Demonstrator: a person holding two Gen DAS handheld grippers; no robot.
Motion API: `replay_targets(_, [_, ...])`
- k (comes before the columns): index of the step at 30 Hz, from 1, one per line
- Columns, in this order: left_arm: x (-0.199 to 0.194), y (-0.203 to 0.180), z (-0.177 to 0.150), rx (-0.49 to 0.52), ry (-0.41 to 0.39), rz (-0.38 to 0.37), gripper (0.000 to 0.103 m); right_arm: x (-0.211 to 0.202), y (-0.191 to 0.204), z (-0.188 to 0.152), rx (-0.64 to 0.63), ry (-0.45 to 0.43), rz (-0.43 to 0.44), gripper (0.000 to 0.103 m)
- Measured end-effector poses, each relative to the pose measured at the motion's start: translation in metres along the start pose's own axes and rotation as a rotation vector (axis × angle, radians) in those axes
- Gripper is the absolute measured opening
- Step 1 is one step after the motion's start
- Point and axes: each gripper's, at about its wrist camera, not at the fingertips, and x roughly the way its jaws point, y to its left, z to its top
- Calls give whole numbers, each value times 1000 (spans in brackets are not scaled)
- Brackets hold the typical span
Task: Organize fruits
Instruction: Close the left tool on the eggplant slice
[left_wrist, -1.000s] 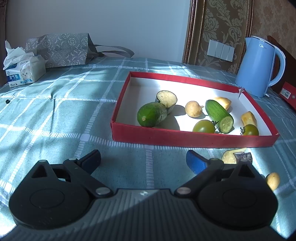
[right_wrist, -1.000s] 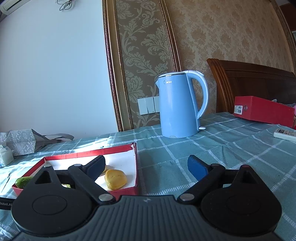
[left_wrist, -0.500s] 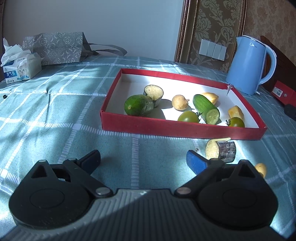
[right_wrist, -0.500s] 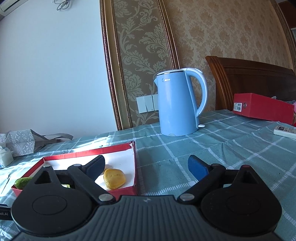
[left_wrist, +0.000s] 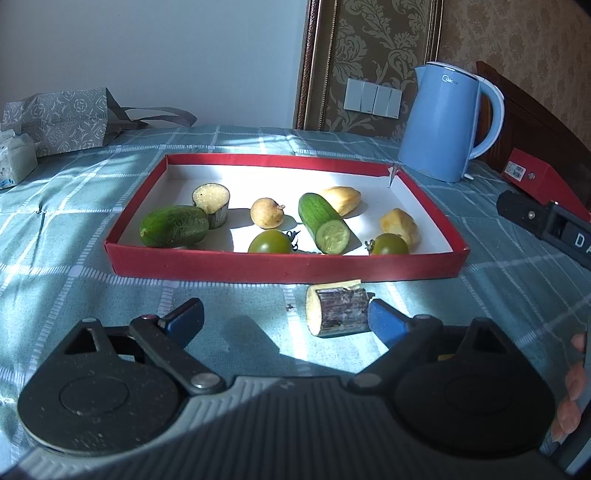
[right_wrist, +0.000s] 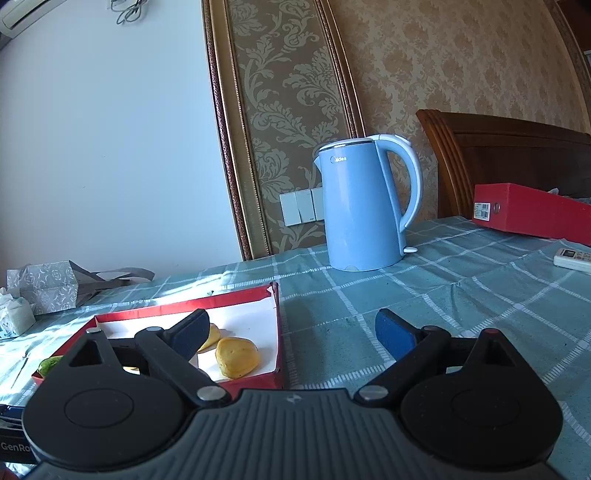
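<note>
A red tray (left_wrist: 280, 264) with a white floor holds a green cucumber (left_wrist: 173, 226), a cut cucumber (left_wrist: 324, 223), an eggplant stub (left_wrist: 211, 199), a potato (left_wrist: 266, 212), two green tomatoes (left_wrist: 270, 242) and yellow pieces (left_wrist: 341, 199). In front of the tray, another eggplant piece (left_wrist: 338, 312) lies on the cloth. My left gripper (left_wrist: 284, 319) has its jaws closing, and that piece sits between them, close to the right finger (left_wrist: 384, 325). My right gripper (right_wrist: 291, 330) is open and empty above the tray's (right_wrist: 184, 306) right corner, near a yellow piece (right_wrist: 236, 356).
A blue kettle (left_wrist: 443, 122) stands behind the tray's far right corner. A red box (left_wrist: 532, 181) and a remote (right_wrist: 572, 258) lie to the right. A patterned paper bag (left_wrist: 59, 118) and a tissue pack (left_wrist: 14, 162) are far left. A hand (left_wrist: 572, 387) shows at the right edge.
The left gripper has shifted right, so the eggplant piece on the cloth went from outside its right finger to between the fingers. The right gripper's view is nearly unchanged.
</note>
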Motion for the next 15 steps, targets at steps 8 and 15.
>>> replay_targets(8, [20, -22, 6, 52, 41, 14, 74, -2, 4, 0, -18, -9, 11, 97])
replay_targets(15, [28, -29, 2, 90, 59, 30, 46, -3, 7, 0, -35, -13, 23, 97])
